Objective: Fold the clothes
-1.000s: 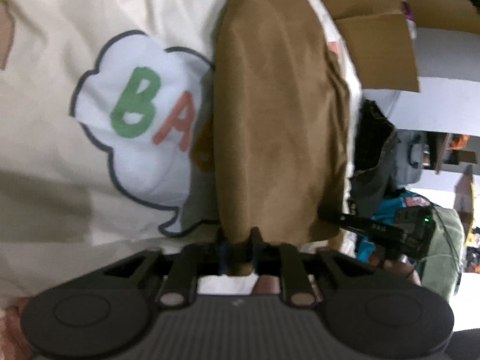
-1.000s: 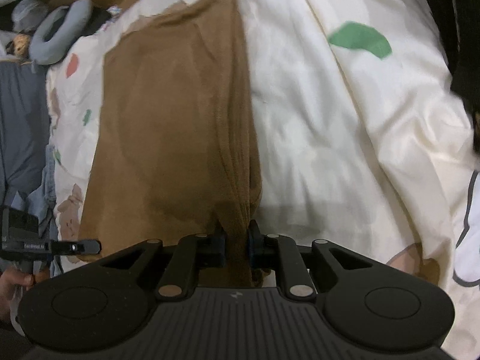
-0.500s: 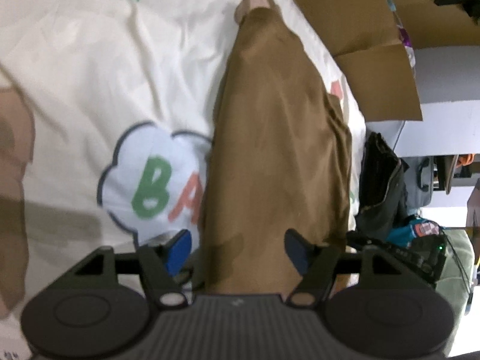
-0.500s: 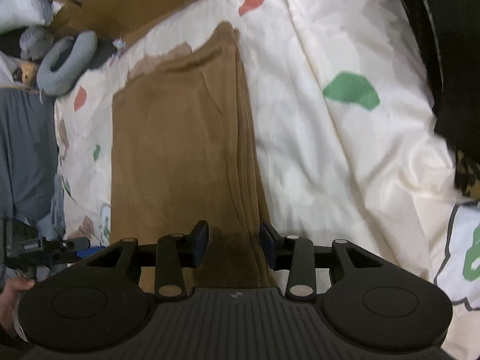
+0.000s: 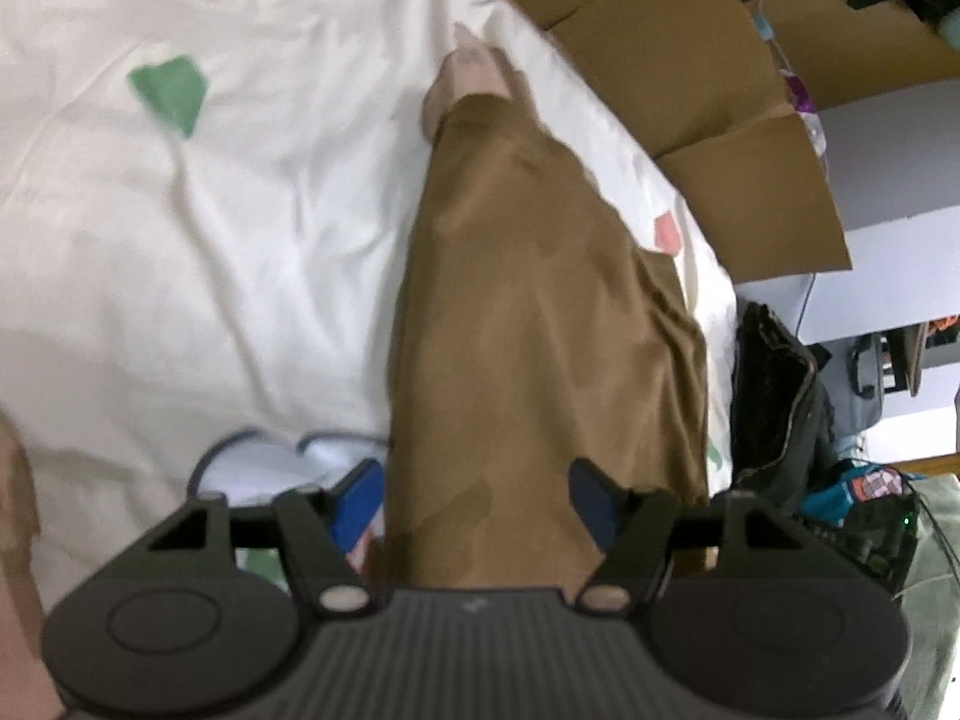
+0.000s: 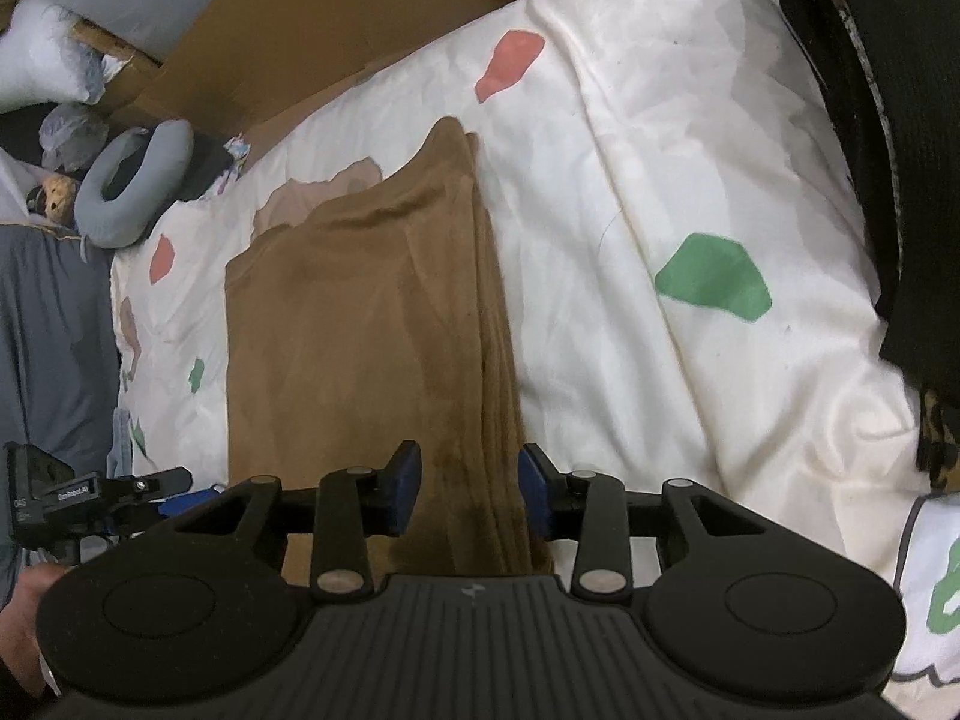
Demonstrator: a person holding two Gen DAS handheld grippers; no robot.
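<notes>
Both grippers hover over a folded brown garment [image 5: 540, 324] that lies flat on a cream quilt [image 5: 240, 228] printed with green and coral patches. From the left wrist view, the left gripper [image 5: 477, 504] has its jaws wide apart, the blue pads straddling the near end of the cloth without pressing it; the garment runs away toward 12 o'clock, narrowing to a tip beside a pinkish print. Cardboard boxes [image 5: 708, 60] stand beyond the quilt at 1 o'clock, and dark clothing [image 5: 774, 396] is heaped at 3 o'clock.

From the right wrist view, the right gripper [image 6: 468, 489] has its jaws closing, with a gap either side; the garment's layered right edge [image 6: 498, 360] lies below and between the pads, untouched. A grey neck pillow [image 6: 132, 180] sits at 10 o'clock, off the quilt. At 8 o'clock the left gripper shows from the side, carrying a small white label too blurred to read. Part of a green printed letter on a white cloud shape [image 6: 936, 600] shows at 4 o'clock, illegible.
</notes>
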